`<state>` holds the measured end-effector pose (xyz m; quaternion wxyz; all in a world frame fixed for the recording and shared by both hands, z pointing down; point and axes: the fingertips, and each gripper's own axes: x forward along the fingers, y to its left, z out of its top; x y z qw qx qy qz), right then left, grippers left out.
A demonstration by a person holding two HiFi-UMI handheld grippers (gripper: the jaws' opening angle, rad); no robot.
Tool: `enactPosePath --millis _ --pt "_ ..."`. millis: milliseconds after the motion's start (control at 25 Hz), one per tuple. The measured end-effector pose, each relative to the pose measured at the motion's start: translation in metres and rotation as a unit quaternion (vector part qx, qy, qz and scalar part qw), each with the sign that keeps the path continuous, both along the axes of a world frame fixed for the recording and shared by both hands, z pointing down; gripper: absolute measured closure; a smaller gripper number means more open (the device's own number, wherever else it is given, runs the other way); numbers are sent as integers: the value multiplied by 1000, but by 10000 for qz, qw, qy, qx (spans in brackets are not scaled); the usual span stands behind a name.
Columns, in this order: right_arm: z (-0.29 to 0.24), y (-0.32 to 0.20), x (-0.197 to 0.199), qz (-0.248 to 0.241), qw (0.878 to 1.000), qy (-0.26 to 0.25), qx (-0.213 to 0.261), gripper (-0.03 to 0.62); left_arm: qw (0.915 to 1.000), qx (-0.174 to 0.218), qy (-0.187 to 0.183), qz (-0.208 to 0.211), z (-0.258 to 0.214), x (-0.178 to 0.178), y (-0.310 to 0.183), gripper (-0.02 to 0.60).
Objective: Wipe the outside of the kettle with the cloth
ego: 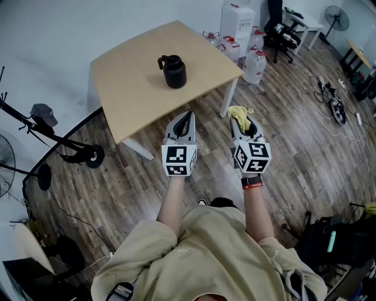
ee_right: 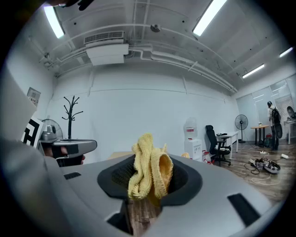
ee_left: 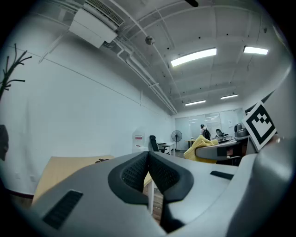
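I hold both tools up in front of me, side by side over the wooden floor [ego: 294, 153], just short of the near edge of the tabletop [ego: 132, 97]. The left hand-held gripper [ee_left: 148, 157] is closed: in its own view the two ribbed black pads meet along one line and nothing sits between them. The right hand-held gripper [ego: 242, 120] is clamped on the cloth [ee_right: 149, 169], a yellow knitted rag that is bunched between the pads, stands up above them in folds and hangs a little below.

The kettle [ego: 174, 71] is black and stands upright on the light wooden tabletop, roughly in the middle. Its handle points to my left. It is well apart from both tools, and the cloth is not touching it. In the left gripper view a small dark shape lies low on the tabletop beyond the jaws. It is probably the kettle, but it is too small there to be sure.

Beyond the far right corner of the tabletop, water jugs [ego: 254, 64] stand on the floor beside white boxes, with a black office chair [ego: 279, 32] behind them. A standing fan [ego: 336, 16] is further off. To my left, the right gripper view shows a bare coat stand [ee_right: 70, 111] against the white wall.
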<state>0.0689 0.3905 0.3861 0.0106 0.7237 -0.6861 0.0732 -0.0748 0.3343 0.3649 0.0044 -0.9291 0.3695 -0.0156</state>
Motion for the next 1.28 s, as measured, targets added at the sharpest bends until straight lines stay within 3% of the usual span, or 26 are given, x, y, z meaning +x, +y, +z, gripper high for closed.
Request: enactPosePath --millis 480,800,960,1120,1280 --pt "30 -136 -5 -653 9976 -77 -219 437 9990 -231 -123 -364 32 10 -109 557" --pt "38 -268 37 -1420 9894 -121 -294 434 9939 -433 -171 -1000 45 58 -225 557" --pt "34 -346 66 -1806 9826 -74 -437 434 9877 -533 -194 -1456 44 85 -286 557" --pt "44 -411 69 -2239 9730 -154 -530 436 9804 -558 -231 -1876 54 91 -335 557" --pt "69 -465 54 -2883 9527 -377 -883 430 9701 -519 -173 -2364 61 87 -382 557"
